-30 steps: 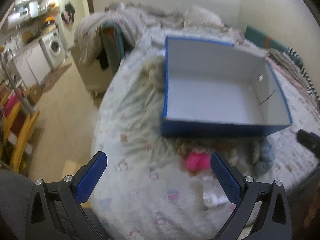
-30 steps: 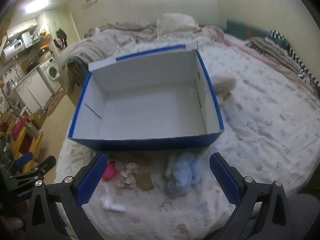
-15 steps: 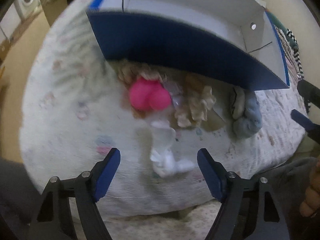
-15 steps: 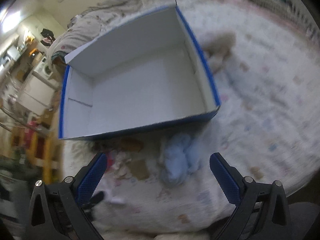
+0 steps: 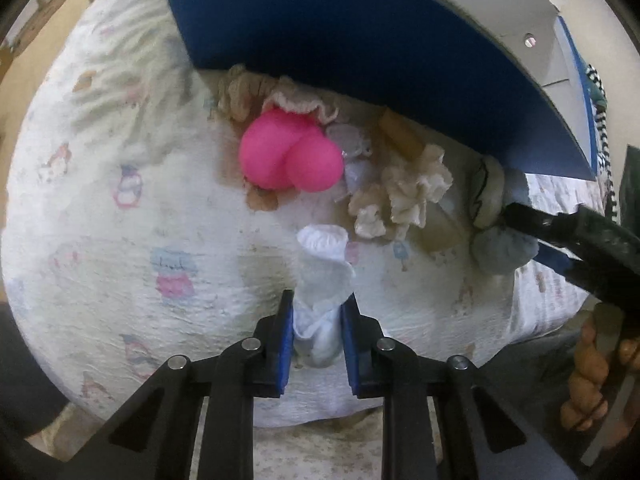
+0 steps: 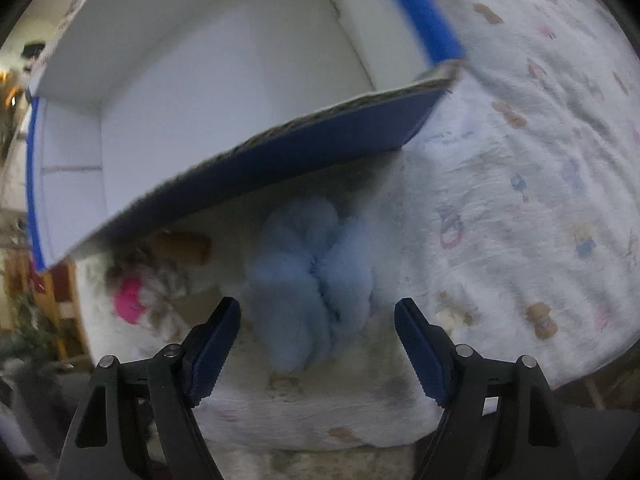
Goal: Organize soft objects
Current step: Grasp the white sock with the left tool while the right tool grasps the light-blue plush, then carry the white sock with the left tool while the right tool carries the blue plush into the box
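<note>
A blue cardboard box [image 5: 360, 40] with a white inside [image 6: 200, 92] stands open on the bed. Soft things lie in front of it: a pink rolled pair [image 5: 290, 156], cream frilly socks [image 5: 404, 196], a beige bundle [image 5: 244, 88], a white sock [image 5: 324, 264] and a fluffy light-blue bundle [image 6: 312, 280]. My left gripper [image 5: 317, 320] is shut on the near end of the white sock. My right gripper [image 6: 318, 324] is open, its fingers on either side of the light-blue bundle; it also shows in the left wrist view [image 5: 560, 228].
The bed has a white quilt with small cartoon prints [image 6: 540, 160]; its rounded front edge is right under both grippers. The box's near wall rises just behind the soft things. A floor and furniture lie off to the left.
Both grippers have dropped close to the bed. The left one closed on the white sock. The right one moved in around the light-blue bundle, still open.
</note>
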A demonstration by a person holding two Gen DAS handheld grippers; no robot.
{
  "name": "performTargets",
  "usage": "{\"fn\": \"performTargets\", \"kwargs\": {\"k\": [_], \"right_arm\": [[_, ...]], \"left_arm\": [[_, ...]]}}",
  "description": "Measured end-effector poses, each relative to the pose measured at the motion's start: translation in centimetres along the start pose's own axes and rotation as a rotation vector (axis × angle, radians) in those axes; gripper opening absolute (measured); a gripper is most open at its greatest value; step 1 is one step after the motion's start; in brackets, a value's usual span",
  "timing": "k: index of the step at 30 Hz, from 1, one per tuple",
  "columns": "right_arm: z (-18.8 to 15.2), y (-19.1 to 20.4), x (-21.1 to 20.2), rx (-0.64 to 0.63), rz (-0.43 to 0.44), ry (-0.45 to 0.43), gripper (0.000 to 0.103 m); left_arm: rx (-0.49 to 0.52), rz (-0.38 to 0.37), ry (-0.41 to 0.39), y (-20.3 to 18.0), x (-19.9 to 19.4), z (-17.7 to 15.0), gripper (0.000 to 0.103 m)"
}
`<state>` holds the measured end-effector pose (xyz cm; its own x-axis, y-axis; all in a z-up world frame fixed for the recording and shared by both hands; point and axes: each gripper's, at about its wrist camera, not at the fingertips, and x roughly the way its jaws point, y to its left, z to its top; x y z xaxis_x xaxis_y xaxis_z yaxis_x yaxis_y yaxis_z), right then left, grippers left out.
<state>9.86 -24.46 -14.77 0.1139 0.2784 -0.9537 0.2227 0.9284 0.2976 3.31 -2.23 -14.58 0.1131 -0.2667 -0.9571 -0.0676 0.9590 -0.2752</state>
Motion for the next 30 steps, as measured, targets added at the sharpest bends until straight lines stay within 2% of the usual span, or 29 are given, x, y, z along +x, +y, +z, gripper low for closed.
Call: {"fn": "performTargets", "kwargs": {"k": [2, 4, 5, 8, 13, 19, 20, 23, 28, 30], "right_arm": [[-0.1, 0.7, 0.4, -0.042, -0.031, -0.005, 0.05], [-0.2, 1.1, 1.2, -0.066, -0.035, 0.005, 0.041], [-0.2, 1.1, 1.4, -0.062, -0.035, 0.01, 0.032], [-0.6, 1.4, 1.0, -0.074, -0.034, -0.027, 0.022], [-2.4, 2.5, -1.3, -0.105, -0.017, -0.093, 0.021], [-4.0, 2.6, -6.1, -0.123, 0.101, -0.144, 0.02], [-4.3, 2.9, -6.8, -0.131, 0.116, -0.154, 0.02], [-4.8, 2.9, -9.5, -0.152, 0.159, -0.202, 0.02], [-4.8, 3.4, -13.7, -0.193, 0.212, -0.282, 0.02], [-4.4, 3.6, -14.8, -0.204, 0.23, -0.305, 0.02]], "left_arm": [[0.013, 0.015, -0.019, 0.2, -0.9, 0.2, 0.019], [0.022, 0.03, -0.041, 0.2, -1.6, 0.5, 0.019], [0.024, 0.04, -0.054, 0.5, -2.1, 0.7, 0.019], [0.025, 0.062, -0.087, 0.7, -2.5, 0.8, 0.019], [0.025, 0.103, -0.152, 1.8, -4.8, 1.4, 0.019], [0.02, 0.102, -0.218, 3.2, -8.2, 1.5, 0.019], [0.015, 0.09, -0.222, 3.4, -8.8, 1.6, 0.019], [-0.016, -0.009, -0.195, 4.7, -11.1, 0.9, 0.019], [0.033, -0.082, -0.249, 4.6, -15.8, 2.3, 0.019], [0.067, -0.064, -0.282, 3.5, -17.3, 2.8, 0.019]]}}
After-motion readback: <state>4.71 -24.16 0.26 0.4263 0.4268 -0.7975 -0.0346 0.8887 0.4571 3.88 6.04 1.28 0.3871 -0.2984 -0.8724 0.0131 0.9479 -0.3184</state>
